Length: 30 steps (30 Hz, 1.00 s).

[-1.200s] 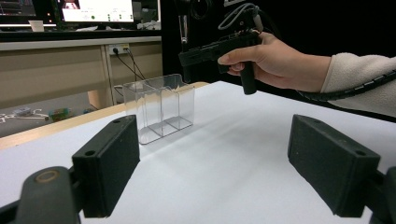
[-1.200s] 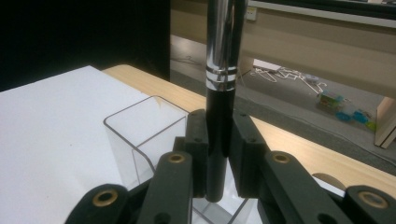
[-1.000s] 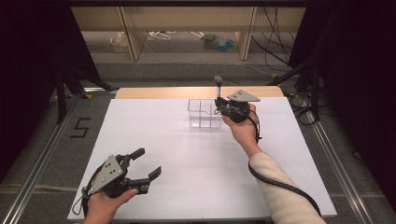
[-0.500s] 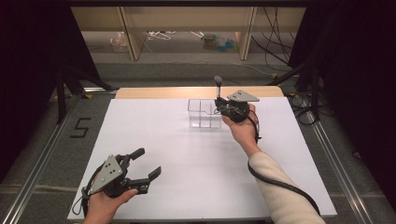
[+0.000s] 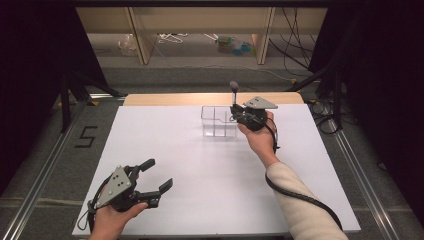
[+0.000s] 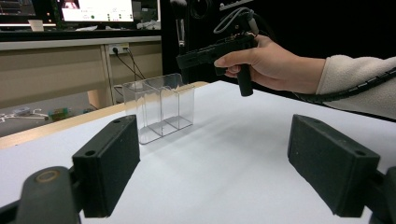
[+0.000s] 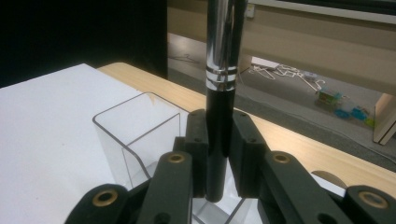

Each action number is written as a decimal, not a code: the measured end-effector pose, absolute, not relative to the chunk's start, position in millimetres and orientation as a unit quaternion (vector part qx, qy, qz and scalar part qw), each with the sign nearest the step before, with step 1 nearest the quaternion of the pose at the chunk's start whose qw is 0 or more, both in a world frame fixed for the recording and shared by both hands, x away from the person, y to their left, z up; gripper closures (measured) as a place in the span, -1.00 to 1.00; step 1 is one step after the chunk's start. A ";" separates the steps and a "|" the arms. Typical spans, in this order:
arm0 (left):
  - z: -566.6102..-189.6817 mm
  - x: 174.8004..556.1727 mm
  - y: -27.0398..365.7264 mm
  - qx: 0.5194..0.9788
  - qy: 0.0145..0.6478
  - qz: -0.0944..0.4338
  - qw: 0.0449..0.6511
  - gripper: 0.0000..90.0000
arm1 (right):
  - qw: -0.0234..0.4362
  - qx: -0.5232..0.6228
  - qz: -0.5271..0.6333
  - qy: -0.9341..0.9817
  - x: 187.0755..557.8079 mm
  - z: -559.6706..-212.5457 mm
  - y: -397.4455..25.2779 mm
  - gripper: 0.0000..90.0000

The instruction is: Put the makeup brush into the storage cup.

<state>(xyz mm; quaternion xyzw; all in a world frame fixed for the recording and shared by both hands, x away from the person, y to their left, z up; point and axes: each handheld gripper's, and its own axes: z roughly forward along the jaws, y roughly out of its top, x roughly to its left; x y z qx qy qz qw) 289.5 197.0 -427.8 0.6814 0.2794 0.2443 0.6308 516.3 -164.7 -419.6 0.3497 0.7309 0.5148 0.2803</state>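
Item 1 — my right tongs (image 5: pixel 239 114), far side of the counter (image 5: pixel 210 200). Pressed together on a makeup brush (image 7: pixel 219 93), pinching its black handle between both pads. Compared with the high views of the last second, nothing has shifted: same height, same spot over the organizer. I read that as a pause to line up before lowering, so the insertion is not yet begun.

Item 2 — makeup brush, also seen from above (image 5: pixel 234 93). Long axis close to vertical, rising straight out of my right tongs. Dark rounded head points up and away from the counter; the chrome ferrule with its two rings sits above the pads; the black butt end points down, just below the pads and above the organizer's open top.

Item 3 — clear acrylic organizer (image 5: pixel 219 121), directly beneath and just to the near-left of my right tongs. Upright, divided into compartments, which look empty. In the right gripper view, its rim (image 7: pixel 135 105) lies below the handle's lower end; which compartment the butt hangs over I cannot tell.

Item 4 — my left tongs (image 5: pixel 155 181), well apart from all the above, at the near left corner of the counter. Spread wide, holding nothing, resting low over bare counter, unchanged over the last second.
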 end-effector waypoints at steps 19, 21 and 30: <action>-428.0 289.9 197.1 0.682 0.279 0.245 0.630 -0.63 | 0.282 0.351 0.510 0.733 517.9 -423.0 -166.2 0.76; -427.9 289.8 197.2 0.682 0.279 0.245 0.630 -0.63 | 0.281 0.350 0.510 0.734 518.1 -423.9 -165.9 0.76; -427.9 289.8 197.1 0.682 0.279 0.245 0.630 -0.63 | 0.280 0.351 0.505 0.737 519.4 -427.1 -166.5 0.76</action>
